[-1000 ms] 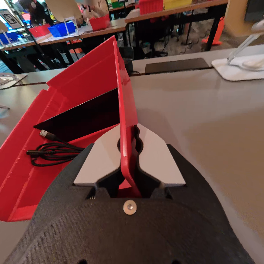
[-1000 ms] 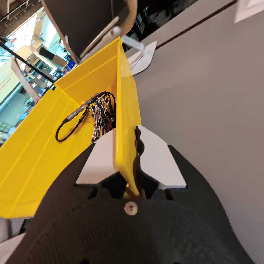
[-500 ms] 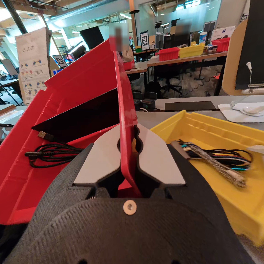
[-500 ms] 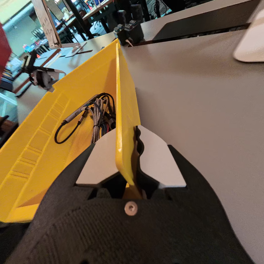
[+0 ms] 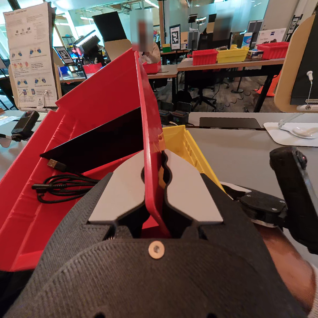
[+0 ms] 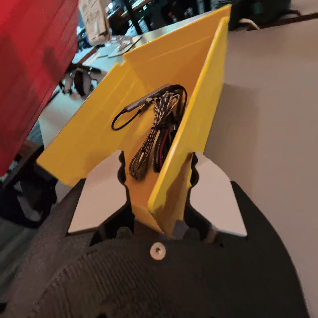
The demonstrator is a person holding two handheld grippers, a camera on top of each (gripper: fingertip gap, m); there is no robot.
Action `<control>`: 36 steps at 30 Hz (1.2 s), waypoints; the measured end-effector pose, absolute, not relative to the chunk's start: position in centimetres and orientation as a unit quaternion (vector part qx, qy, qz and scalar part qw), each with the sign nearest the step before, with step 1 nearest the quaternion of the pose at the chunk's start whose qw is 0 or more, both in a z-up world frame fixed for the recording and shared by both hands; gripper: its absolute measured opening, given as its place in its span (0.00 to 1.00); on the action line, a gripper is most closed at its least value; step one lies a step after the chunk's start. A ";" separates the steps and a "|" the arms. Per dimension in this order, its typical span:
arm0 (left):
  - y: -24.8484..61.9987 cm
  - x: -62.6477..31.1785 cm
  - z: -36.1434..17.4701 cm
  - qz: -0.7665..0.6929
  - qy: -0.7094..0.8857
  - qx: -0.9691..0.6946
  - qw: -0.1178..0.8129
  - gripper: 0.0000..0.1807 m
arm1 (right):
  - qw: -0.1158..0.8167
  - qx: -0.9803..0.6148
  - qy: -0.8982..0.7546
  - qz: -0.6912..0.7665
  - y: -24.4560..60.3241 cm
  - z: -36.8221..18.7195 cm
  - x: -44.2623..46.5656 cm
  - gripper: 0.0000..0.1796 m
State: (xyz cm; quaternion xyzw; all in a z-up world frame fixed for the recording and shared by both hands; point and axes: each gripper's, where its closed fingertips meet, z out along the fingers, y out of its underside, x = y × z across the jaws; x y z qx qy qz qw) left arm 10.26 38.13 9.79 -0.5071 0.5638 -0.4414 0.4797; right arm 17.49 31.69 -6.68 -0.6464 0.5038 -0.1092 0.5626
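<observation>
My left gripper point(image 5: 153, 155) is shut on the right side wall of a red bin point(image 5: 103, 103) and holds it tilted. A black cable point(image 5: 63, 187) and a flat black panel point(image 5: 103, 141) lie inside. My right gripper point(image 6: 157, 153) is open. The side wall of a yellow bin point(image 6: 96, 137) stands between its fingers, close to the right finger point(image 6: 211, 189) and well clear of the left finger. Braided cables and a grey adapter point(image 6: 154, 123) lie in the yellow bin. The yellow bin point(image 5: 179, 139) sits just right of the red one in the left wrist view.
The grey table point(image 5: 240, 154) runs to the right, with a black mat point(image 5: 228, 123) and a white lamp base point(image 5: 292, 134) at its far side. Chargers point(image 5: 173, 116) stand behind the bins. The red bin point(image 6: 31, 68) looms at the left of the right wrist view.
My right gripper has opened and let go of the yellow bin's wall. The left gripper has kept its hold on the red bin, which now sits close beside the yellow bin.
</observation>
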 end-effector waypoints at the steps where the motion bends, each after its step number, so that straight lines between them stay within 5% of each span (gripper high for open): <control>1: 38.0 10.1 10.0 -0.443 0.564 -0.505 0.480 0.06 | 0.564 -0.658 0.487 -0.112 31.7 -6.0 17.0 0.43; 6: 36.1 9.6 11.5 -0.466 0.573 -0.479 0.475 0.06 | 0.634 -0.654 0.406 -0.074 26.8 -0.3 13.3 0.48; 11: 29.5 8.9 13.7 -0.524 0.608 -0.418 0.425 0.05 | 0.642 -0.659 0.355 -0.165 11.9 3.1 9.7 0.46; 20: 5.6 5.2 10.4 -0.555 0.739 -0.227 0.308 0.06 | 0.566 -0.591 0.488 -0.304 -16.4 -3.0 -0.8 0.34; 24: -2.9 2.0 5.3 -0.536 0.793 -0.151 0.249 0.06 | 0.640 -0.494 0.529 -0.259 -20.5 -0.5 -2.0 0.35; 36: -12.0 -1.3 -4.3 -0.531 0.819 -0.097 0.194 0.06 | 0.606 -0.453 0.586 -0.290 -24.1 -1.7 -4.1 0.33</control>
